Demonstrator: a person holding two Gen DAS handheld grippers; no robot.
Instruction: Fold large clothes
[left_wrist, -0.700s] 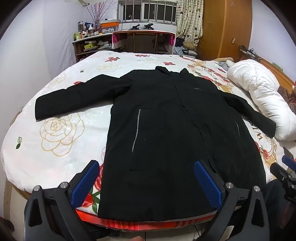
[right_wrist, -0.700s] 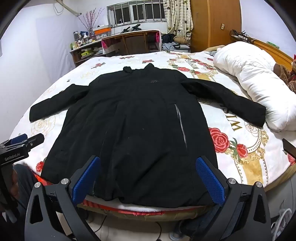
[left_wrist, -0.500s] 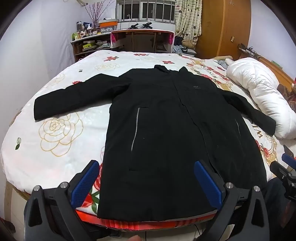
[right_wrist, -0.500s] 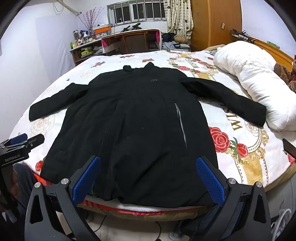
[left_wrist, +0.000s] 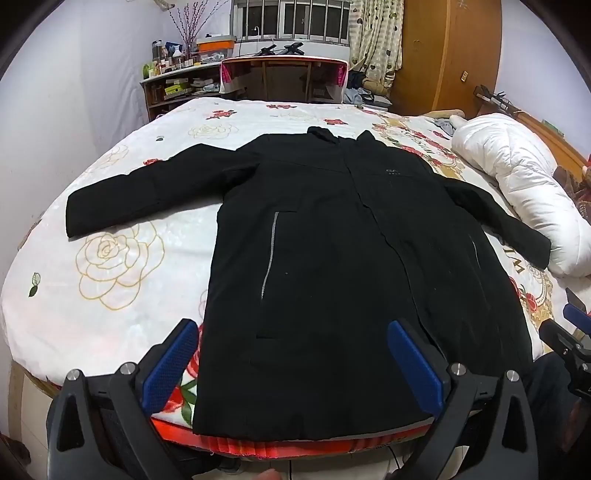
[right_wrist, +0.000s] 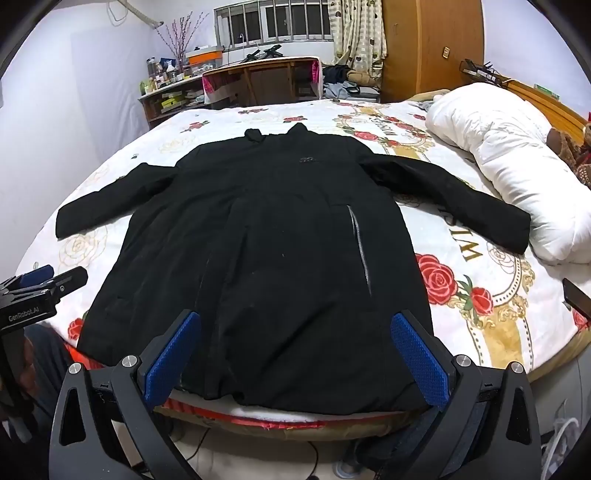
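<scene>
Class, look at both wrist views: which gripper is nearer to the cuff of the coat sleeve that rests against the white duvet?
Right. The right gripper hovers at the hem on the side of that sleeve cuff; the left gripper is at the hem's opposite side, farther from the white duvet.

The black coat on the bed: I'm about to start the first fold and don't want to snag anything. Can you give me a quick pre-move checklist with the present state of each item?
1. Black coat spread flat, front up: ok.
2. Both sleeves laid out to the sides, left sleeve and right sleeve: ok.
3. Right cuff free: not ok, it ends against the white duvet.
4. Left hand-held gripper open, holding nothing: ok.
5. Right hand-held gripper open, holding nothing: ok.
6. Hem fully on the bed: cannot tell, it lies right at the near edge.
</scene>
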